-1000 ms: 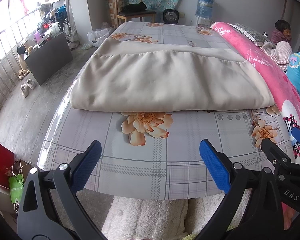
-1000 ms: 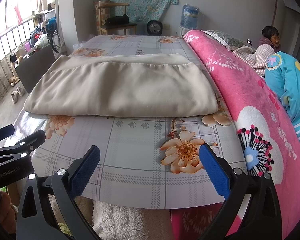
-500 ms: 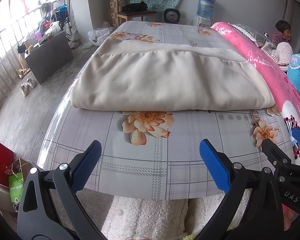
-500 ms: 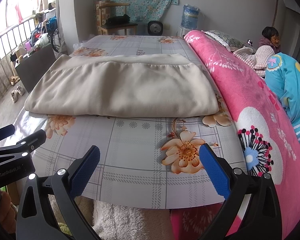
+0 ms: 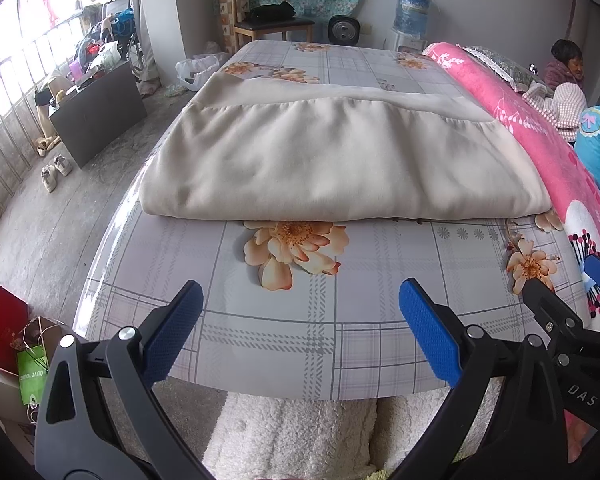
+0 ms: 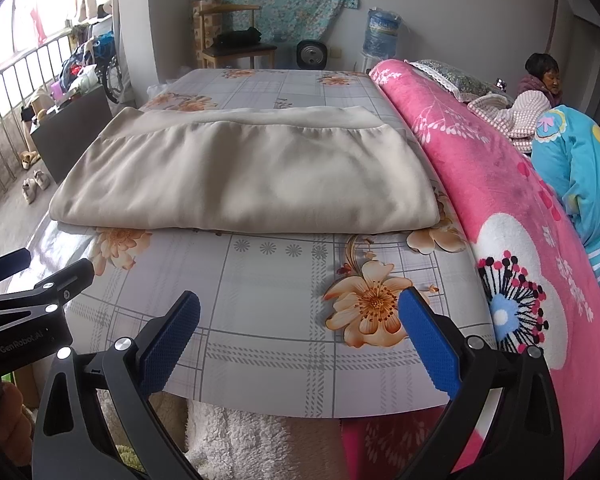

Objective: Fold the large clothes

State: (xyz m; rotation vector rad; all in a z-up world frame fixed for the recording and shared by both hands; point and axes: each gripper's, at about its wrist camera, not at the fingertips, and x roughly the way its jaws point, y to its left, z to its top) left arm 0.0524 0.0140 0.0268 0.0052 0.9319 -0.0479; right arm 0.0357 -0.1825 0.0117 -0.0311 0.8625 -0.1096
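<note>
A large beige garment (image 5: 340,160) lies folded flat into a wide rectangle on the flower-print table (image 5: 300,340), its folded edge toward me; it shows in the right wrist view too, beige garment (image 6: 252,180). My left gripper (image 5: 300,320) hovers open over the table's near edge, well short of the cloth, nothing between its blue pads. My right gripper (image 6: 300,328) is open as well, beside it on the right, equally short of the cloth. Each gripper appears at the edge of the other's view.
A pink flowered blanket (image 6: 500,200) lies along the table's right side, with a blue quilt (image 6: 580,168) and a seated person (image 6: 540,80) beyond. Left are a dark cabinet (image 5: 96,116), shoes and bags on the floor. A chair (image 5: 272,20) stands behind the table.
Almost nothing: both grippers stay open and in place, with only a slight drift of the views. The garment has not moved.
</note>
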